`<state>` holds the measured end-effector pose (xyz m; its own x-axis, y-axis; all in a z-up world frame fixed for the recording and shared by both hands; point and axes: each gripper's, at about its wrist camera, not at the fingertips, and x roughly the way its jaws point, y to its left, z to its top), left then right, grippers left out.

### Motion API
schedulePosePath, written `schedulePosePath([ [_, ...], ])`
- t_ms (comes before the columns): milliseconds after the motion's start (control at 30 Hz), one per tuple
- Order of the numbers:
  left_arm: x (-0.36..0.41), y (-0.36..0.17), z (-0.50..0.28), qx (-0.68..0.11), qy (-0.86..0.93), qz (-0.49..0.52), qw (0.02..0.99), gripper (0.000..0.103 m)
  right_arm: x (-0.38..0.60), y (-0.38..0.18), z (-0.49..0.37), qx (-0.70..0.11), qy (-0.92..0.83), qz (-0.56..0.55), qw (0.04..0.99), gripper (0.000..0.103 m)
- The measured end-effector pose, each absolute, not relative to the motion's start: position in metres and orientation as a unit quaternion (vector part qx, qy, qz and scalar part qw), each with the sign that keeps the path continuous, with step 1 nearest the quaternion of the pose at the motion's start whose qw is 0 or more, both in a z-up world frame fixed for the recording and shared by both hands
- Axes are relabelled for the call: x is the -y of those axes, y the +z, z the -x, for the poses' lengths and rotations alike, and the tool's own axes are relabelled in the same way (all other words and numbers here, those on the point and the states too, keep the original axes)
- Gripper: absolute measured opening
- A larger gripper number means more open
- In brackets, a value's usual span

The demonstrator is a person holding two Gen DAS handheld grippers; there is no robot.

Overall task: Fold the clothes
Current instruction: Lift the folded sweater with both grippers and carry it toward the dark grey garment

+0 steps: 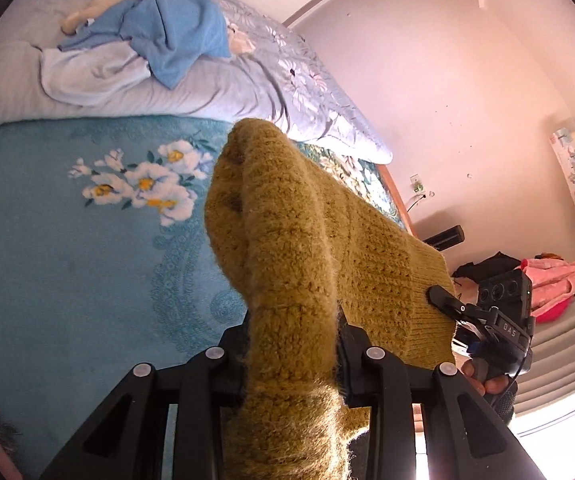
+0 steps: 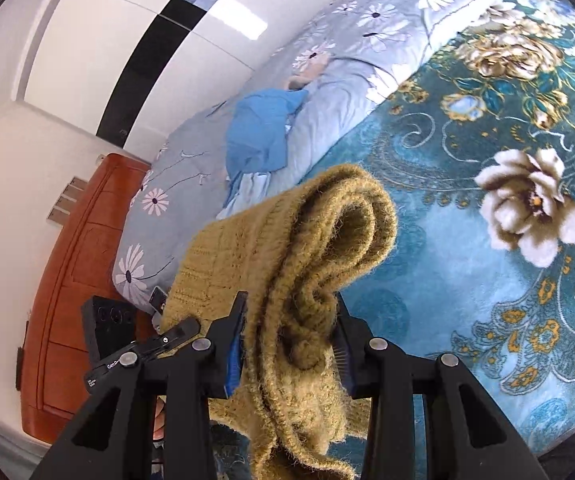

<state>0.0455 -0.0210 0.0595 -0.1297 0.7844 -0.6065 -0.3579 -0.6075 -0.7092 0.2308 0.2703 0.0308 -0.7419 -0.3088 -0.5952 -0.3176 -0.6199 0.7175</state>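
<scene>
A fuzzy mustard-yellow knit sweater (image 1: 287,240) hangs in the air above the teal flowered bedspread (image 1: 67,240). My left gripper (image 1: 293,344) is shut on a bunched fold of it. My right gripper (image 2: 291,340) is shut on another thick fold of the same sweater (image 2: 307,240). The right gripper also shows in the left wrist view (image 1: 443,300), pinching the sweater's ribbed hem. The left gripper shows in the right wrist view (image 2: 179,330) at the sweater's left edge. The fingertips are hidden in the knit.
A blue garment (image 1: 167,32) and a pale blue one (image 1: 87,76) lie on the grey flowered duvet (image 1: 307,80) at the back of the bed. A wooden headboard (image 2: 71,280) stands by the white wall. Pink clothes (image 1: 551,284) lie off the bed at the right.
</scene>
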Motion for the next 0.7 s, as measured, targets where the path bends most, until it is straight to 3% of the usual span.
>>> schedulePosePath([
  [167, 0.094, 0.098, -0.057, 0.202, 0.762, 0.488, 0.375, 0.033, -0.212, 0.063, -0.197, -0.401, 0.841, 0.358, -0.056, 0.039],
  [500, 0.265, 0.147, -0.092, 0.279, 0.810, 0.412, 0.311, 0.033, -0.072, 0.115, -0.125, -0.340, 0.845, 0.374, -0.176, 0.039],
  [700, 0.362, 0.158, -0.127, 0.308, 0.833, 0.384, 0.252, 0.033, 0.015, 0.117, -0.088, -0.323, 0.822, 0.402, -0.241, 0.039],
])
